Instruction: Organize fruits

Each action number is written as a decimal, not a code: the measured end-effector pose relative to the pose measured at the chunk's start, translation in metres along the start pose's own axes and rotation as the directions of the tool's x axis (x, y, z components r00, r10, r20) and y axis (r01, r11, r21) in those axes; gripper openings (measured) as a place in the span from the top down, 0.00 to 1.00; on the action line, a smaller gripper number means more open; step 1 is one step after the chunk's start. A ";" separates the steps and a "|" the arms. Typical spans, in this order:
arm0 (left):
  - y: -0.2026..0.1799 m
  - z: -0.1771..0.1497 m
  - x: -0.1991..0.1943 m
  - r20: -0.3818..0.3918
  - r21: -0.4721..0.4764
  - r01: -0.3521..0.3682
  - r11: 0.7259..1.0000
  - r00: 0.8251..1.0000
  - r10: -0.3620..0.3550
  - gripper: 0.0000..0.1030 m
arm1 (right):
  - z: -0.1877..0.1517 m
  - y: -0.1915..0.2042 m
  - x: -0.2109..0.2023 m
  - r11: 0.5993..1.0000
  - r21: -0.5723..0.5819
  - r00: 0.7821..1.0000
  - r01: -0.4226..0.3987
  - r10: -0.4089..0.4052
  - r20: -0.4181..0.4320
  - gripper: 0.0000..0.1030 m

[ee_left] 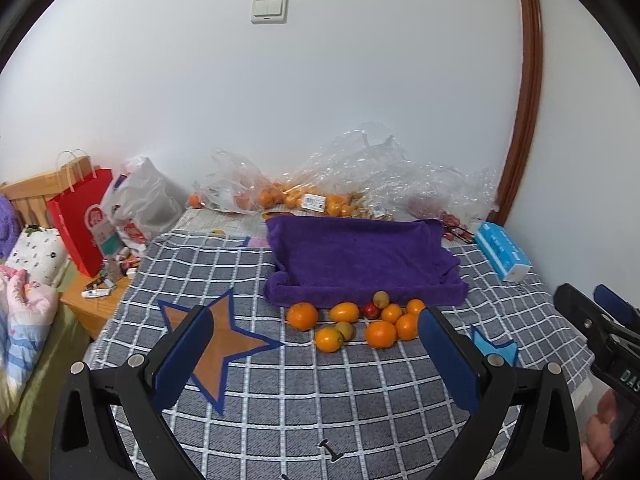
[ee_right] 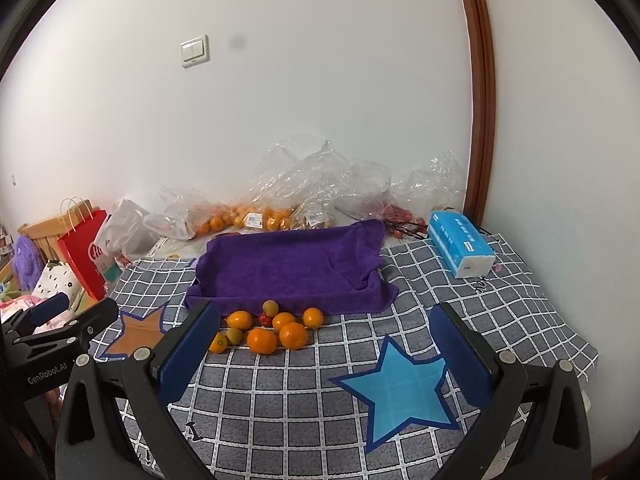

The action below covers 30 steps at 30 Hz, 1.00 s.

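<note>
Left gripper [ee_left: 312,344]: fingers [ee_left: 182,356] spread wide, nothing between them — it hangs above the checked cloth, with the fruit ahead toward 12 o'clock.
Right gripper [ee_right: 326,346]: fingers [ee_right: 460,352] also wide apart and holding nothing; in the left wrist view its black body shows at 3 o'clock.
Fruit pile [ee_left: 360,322]: a loose cluster on the cloth, just in front of the purple tray's near wall and touching or nearly touching it.
Oranges: the biggest orange [ee_left: 302,316] sits at the 9 o'clock end of the pile; another orange [ee_left: 380,334] lies at its near edge.
Kiwis: one kiwi [ee_left: 381,299] right against the tray wall, a second kiwi [ee_left: 345,330] nearer the cameras between orange fruits.
Red fruit [ee_left: 371,311]: small, tucked in the middle of the cluster.
Purple tray [ee_right: 292,264]: a towel-covered, shallow box shape at 12 o'clock from the pile; no fruit shows inside it.
Checked cloth [ee_right: 280,400]: grey-blue with white grid, covering the bench — a brown star [ee_left: 218,342] and a blue star [ee_right: 400,394] are printed on it.
Plastic bags [ee_left: 360,176]: crumpled clear bags along the wall behind the tray, some with more orange fruit inside.
Tissue pack [ee_right: 460,248]: blue and white, at 2 o'clock from the tray, well apart from the fruit.
Red paper bag [ee_left: 82,220]: upright at 9 o'clock, off the bench edge.
</note>
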State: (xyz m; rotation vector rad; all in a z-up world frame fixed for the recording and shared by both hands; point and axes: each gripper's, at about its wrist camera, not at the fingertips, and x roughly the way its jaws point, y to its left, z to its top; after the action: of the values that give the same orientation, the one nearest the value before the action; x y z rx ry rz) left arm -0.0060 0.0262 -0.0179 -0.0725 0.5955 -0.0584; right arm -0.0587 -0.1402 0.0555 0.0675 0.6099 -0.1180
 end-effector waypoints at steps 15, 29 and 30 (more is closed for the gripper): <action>0.019 -0.004 0.049 -0.008 0.005 -0.011 1.000 1.000 0.011 0.00 | -0.012 -0.006 0.059 1.000 0.011 0.999 0.014 -0.014 -0.035 0.00; 0.051 -0.024 0.121 -0.141 -0.054 0.000 0.999 0.990 -0.008 0.10 | -0.035 -0.011 0.133 0.999 0.047 0.988 -0.010 0.017 -0.155 0.14; 0.052 -0.025 0.125 -0.147 -0.059 0.005 0.998 0.989 -0.014 0.10 | -0.037 -0.011 0.136 0.999 0.045 0.986 -0.013 0.021 -0.164 0.14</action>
State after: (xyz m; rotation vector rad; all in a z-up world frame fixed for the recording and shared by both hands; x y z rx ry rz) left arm 0.0848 0.0670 -0.1125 -0.1288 0.7445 -0.0557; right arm 0.0300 -0.1594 -0.0533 0.1259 0.7710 -0.1100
